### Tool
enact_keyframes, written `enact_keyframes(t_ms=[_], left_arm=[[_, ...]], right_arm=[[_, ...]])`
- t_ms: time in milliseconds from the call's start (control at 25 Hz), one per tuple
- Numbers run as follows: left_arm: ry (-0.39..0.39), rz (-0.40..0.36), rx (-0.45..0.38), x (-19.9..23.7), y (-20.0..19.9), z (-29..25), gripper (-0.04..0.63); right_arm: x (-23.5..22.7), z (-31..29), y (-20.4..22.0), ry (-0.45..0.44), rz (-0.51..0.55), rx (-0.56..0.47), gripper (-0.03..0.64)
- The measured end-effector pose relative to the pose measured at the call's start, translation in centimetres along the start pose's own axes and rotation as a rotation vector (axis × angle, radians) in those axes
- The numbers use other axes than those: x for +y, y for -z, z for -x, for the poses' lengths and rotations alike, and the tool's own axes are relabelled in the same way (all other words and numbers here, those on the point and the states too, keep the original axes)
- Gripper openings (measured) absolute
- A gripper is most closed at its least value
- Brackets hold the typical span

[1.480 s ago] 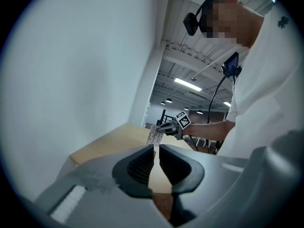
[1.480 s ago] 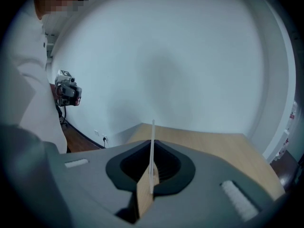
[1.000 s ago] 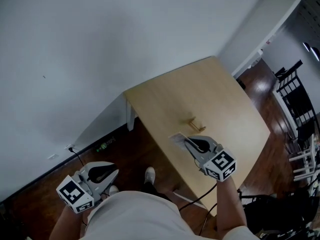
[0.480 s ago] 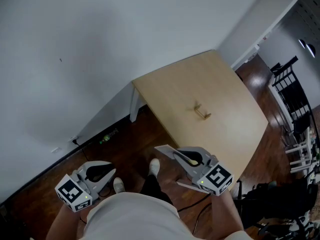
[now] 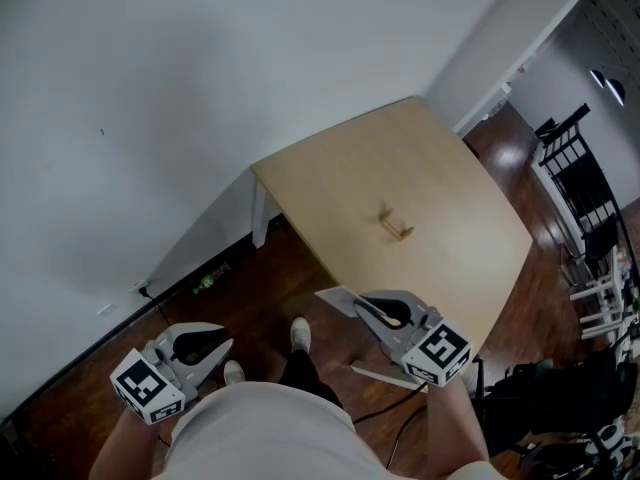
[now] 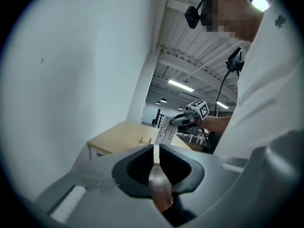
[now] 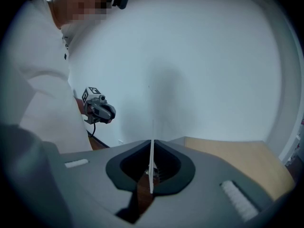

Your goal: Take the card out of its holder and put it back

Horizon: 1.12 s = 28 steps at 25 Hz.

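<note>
My right gripper (image 5: pixel 364 306) is shut on a white card (image 5: pixel 338 299) and holds it in the air over the floor, short of the table's near edge. In the right gripper view the card (image 7: pixel 152 146) stands edge-on between the closed jaws. The small wooden card holder (image 5: pixel 396 225) sits on the light wooden table (image 5: pixel 450 268) with nothing in it. Low at the left, by the person's hip, my left gripper (image 5: pixel 226 347) is shut with nothing in it. In the left gripper view the jaws (image 6: pixel 156 151) are closed, and beyond them are the right gripper (image 6: pixel 184 121), the card (image 6: pixel 164 132) and the holder (image 6: pixel 144 140).
A white wall (image 5: pixel 200 88) runs behind the table. Below is dark wooden floor (image 5: pixel 290 288), with a power strip and cable (image 5: pixel 208 286) by the skirting. Black chairs (image 5: pixel 580 188) stand at the far right. The person's white shirt (image 5: pixel 270 433) fills the bottom.
My right gripper has drawn the card back from the table's near edge toward the person, out over the floor. The left gripper has stayed by the hip.
</note>
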<state>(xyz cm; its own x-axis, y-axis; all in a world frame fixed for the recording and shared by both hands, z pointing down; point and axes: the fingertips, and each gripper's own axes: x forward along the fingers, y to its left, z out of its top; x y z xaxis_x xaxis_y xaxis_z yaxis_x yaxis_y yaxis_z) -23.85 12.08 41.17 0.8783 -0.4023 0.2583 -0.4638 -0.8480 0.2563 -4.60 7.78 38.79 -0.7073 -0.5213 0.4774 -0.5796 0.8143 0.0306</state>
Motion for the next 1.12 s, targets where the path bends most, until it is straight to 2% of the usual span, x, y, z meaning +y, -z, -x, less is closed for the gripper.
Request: enact_keyframes(t_ms=[360, 600, 880, 1120], left_arm=[[0.006, -0.015, -0.030, 1.3, -5.0, -8.6, 0.044], [0.007, -0.015, -0.018, 1.5, -7.0, -14.7, 0.044], [-0.018, 0.001, 0.011, 2.0, -7.9, -20.1, 0.044], [-0.056, 0.025, 0.038, 2.0, -8.4, -22.9, 0.044]], right_arm=[[-13.0, 2.9, 1.8, 0.053, -0.010, 0.002, 0.020], [-21.6, 4.8, 4.3, 0.085, -0.033, 0.009, 0.020], [-29.3, 4.8, 8.3, 0.079, -0.057, 0.028, 0.020], [-34.1, 3.9, 11.3, 0.068, -0.085, 0.053, 0.020]])
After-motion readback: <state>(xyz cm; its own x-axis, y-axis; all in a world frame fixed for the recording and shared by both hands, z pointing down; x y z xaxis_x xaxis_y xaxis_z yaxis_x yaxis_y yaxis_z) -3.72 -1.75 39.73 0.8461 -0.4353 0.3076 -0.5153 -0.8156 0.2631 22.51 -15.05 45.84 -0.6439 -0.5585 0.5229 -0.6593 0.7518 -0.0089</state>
